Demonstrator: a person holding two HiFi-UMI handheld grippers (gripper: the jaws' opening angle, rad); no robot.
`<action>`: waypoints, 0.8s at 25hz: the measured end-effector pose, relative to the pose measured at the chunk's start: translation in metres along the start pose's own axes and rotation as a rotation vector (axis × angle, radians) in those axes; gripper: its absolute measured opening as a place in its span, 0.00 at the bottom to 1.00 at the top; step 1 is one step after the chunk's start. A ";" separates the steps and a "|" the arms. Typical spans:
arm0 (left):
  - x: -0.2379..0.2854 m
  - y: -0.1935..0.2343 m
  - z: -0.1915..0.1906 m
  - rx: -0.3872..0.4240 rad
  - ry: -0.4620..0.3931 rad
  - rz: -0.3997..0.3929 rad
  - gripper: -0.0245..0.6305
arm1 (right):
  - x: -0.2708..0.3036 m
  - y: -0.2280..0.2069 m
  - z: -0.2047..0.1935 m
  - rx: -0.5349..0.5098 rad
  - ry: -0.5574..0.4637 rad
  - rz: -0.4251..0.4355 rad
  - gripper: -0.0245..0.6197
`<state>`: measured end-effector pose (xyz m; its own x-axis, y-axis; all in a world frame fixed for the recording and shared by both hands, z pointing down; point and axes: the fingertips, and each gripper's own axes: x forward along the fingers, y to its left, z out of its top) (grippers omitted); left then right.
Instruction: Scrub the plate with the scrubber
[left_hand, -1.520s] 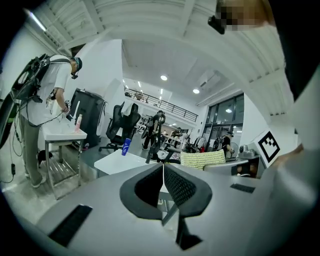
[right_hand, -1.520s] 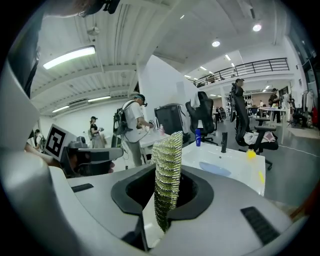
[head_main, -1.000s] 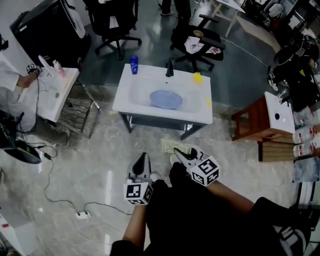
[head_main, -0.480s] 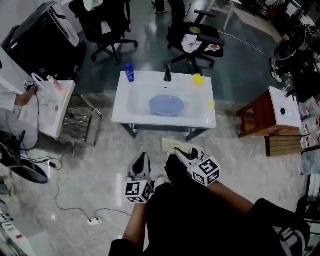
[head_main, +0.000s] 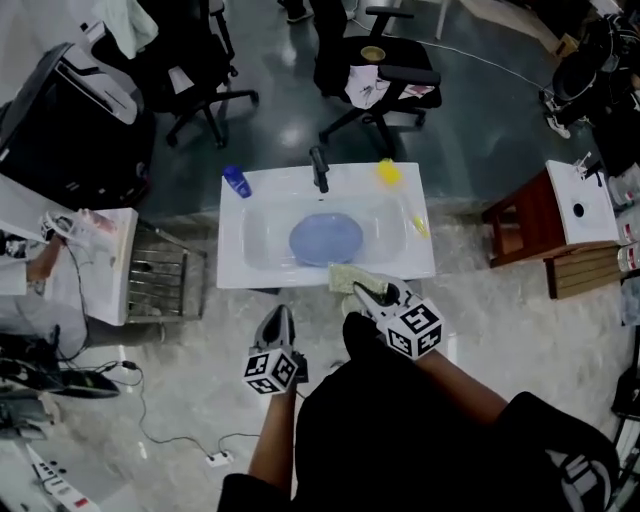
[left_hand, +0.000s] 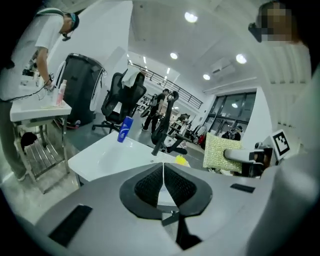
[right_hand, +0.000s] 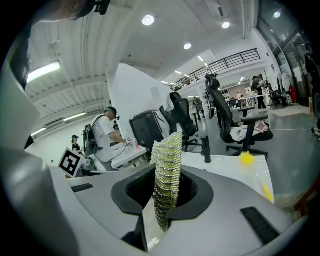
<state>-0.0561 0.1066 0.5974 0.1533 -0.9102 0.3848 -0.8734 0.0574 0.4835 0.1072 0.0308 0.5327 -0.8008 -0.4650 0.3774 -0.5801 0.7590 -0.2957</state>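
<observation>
A blue plate (head_main: 326, 240) lies in the basin of a white sink (head_main: 240, 272). My right gripper (head_main: 362, 291) is shut on a yellow-green scrubber (head_main: 345, 277) (right_hand: 166, 175) (left_hand: 218, 153), which hangs over the sink's near edge. In the right gripper view the scrubber stands on edge between the jaws. My left gripper (head_main: 278, 318) (left_hand: 163, 176) is shut with nothing in it and sits short of the sink's front edge, to the left of the scrubber.
A black faucet (head_main: 319, 169), a blue bottle (head_main: 237, 181) and a yellow thing (head_main: 388, 172) stand along the sink's far rim. Office chairs (head_main: 375, 80) are beyond it. Left is a second white sink (head_main: 108, 270) with a person (head_main: 20, 262); right, a wooden stool (head_main: 560, 225).
Both grippers have come forward to the sink, which now lies just ahead of them. The scrubber has reached the sink's near edge.
</observation>
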 end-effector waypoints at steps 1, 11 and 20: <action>0.013 0.001 0.000 0.005 0.021 0.004 0.05 | 0.005 -0.012 0.005 0.006 0.003 0.000 0.13; 0.120 0.016 0.004 0.075 0.208 0.071 0.05 | 0.049 -0.116 0.024 0.055 0.050 0.016 0.13; 0.185 0.035 -0.011 0.078 0.387 0.062 0.06 | 0.065 -0.151 0.014 0.090 0.100 0.013 0.13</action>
<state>-0.0535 -0.0547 0.6944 0.2491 -0.6836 0.6860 -0.9167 0.0620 0.3946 0.1405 -0.1200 0.5894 -0.7924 -0.4043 0.4567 -0.5841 0.7188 -0.3771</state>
